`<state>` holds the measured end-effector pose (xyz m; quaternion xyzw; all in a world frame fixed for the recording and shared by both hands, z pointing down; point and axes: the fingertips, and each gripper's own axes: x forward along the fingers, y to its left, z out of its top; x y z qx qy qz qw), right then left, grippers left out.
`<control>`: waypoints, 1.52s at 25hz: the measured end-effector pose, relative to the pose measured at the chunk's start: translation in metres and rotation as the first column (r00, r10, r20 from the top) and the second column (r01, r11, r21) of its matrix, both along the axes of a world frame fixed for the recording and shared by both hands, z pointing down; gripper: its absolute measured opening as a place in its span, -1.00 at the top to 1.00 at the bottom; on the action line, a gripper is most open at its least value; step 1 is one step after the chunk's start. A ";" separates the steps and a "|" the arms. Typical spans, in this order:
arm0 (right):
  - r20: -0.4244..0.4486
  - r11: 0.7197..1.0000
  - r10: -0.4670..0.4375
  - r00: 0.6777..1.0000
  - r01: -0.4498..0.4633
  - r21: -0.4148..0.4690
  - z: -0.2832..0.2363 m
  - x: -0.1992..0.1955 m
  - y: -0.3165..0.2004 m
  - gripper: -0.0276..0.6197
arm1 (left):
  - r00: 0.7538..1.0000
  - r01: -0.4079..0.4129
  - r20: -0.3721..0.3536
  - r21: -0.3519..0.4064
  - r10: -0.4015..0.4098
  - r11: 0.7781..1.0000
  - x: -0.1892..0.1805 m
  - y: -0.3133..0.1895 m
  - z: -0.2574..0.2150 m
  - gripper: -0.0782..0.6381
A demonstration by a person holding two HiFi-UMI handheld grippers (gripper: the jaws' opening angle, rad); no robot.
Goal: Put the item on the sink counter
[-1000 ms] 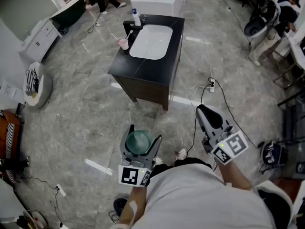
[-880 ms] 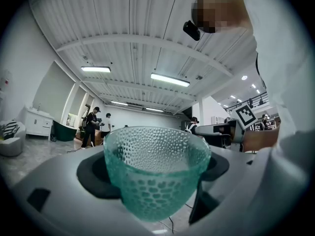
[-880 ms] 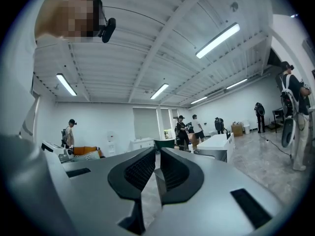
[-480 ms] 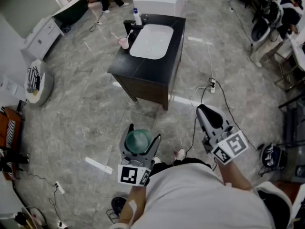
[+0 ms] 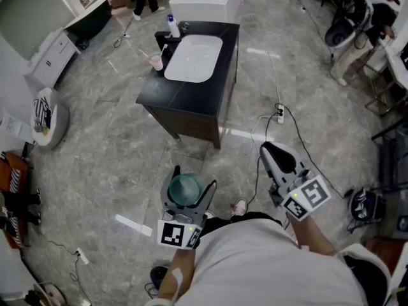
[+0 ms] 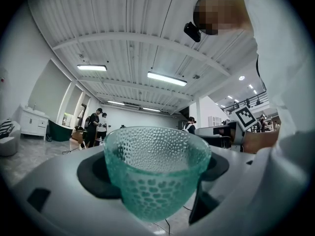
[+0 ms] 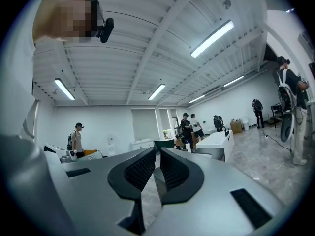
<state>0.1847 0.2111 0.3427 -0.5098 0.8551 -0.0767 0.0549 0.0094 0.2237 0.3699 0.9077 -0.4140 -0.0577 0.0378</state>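
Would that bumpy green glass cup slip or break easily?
The translucent teal dimpled glass cup looks rigid and probably breakable if dropped. Its bumps likely aid grip between the left gripper's pads. Its narrower base may tip easily.

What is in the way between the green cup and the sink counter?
Nothing that shows. Only bare floor lies between the green cup, held in the left claw, and the sink counter. The counter's near end is bare too.
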 end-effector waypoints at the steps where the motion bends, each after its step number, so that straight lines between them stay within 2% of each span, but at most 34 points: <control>1: 0.001 1.000 0.001 1.000 -0.001 0.000 0.001 0.003 0.000 0.74 | 1.000 -0.003 0.000 0.002 0.003 1.000 0.003 0.000 0.000 -0.37; 13: 0.000 1.000 -0.026 1.000 0.026 0.016 0.000 0.018 -0.007 0.74 | 1.000 0.024 -0.003 0.011 -0.024 1.000 0.016 -0.003 0.000 -0.37; 20: 0.018 0.998 -0.066 0.998 0.065 0.008 0.009 0.013 -0.006 0.74 | 0.997 0.072 -0.001 0.007 -0.072 0.997 0.012 0.003 0.004 -0.36; 38: 0.008 0.995 -0.102 0.995 0.102 -0.018 0.022 0.010 -0.012 0.74 | 0.995 0.098 -0.007 -0.004 -0.098 0.995 0.012 0.002 0.010 -0.36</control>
